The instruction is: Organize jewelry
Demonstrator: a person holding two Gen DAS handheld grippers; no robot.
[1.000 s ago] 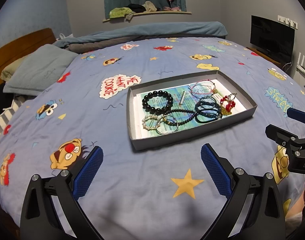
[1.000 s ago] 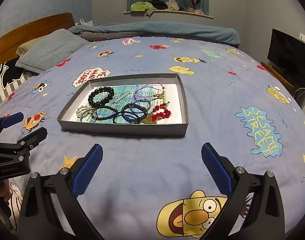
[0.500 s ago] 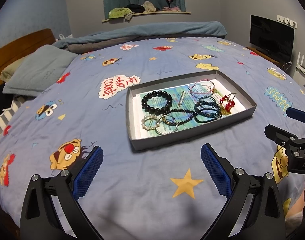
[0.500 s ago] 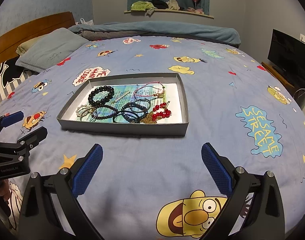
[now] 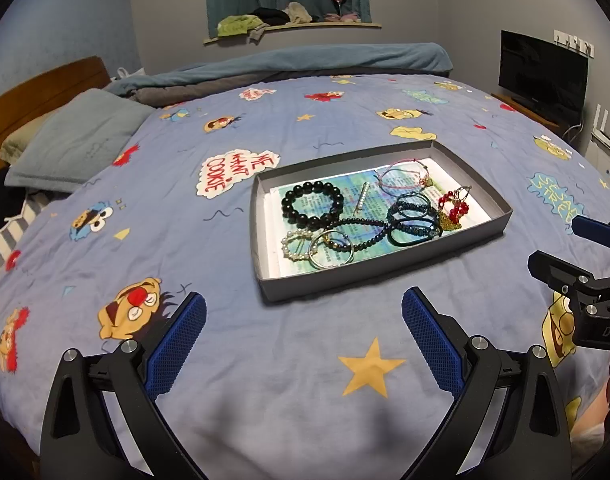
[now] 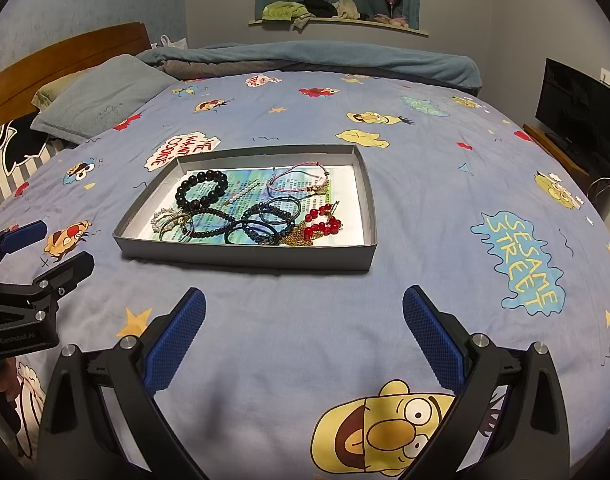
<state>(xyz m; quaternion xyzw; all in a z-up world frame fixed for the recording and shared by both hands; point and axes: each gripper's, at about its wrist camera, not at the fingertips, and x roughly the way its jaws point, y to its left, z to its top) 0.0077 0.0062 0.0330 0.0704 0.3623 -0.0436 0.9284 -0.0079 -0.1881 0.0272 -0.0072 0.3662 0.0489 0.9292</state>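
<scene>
A shallow grey tray (image 5: 385, 264) (image 6: 245, 258) lies on the bed with jewelry on a printed sheet. In it are a black bead bracelet (image 5: 311, 204) (image 6: 203, 190), a pearl bracelet (image 5: 295, 244), a silver bangle (image 5: 331, 250), dark blue bracelets (image 5: 413, 220) (image 6: 265, 220), red bead earrings (image 5: 455, 206) (image 6: 323, 222), a pink cord bracelet (image 5: 403, 176) (image 6: 299, 176) and a hair clip (image 5: 361, 198). My left gripper (image 5: 303, 340) is open and empty, short of the tray's near left corner. My right gripper (image 6: 305, 340) is open and empty, short of the tray's near edge.
The bed has a blue cartoon sheet (image 5: 265, 380). Pillows (image 5: 73, 140) lie at the left by a wooden headboard (image 6: 65, 52). A rolled blanket (image 5: 305, 60) lies at the far side. A TV (image 5: 543, 76) stands at the right.
Both grippers have eased very slightly toward the tray; they stay open and empty. The jewelry has not moved.
</scene>
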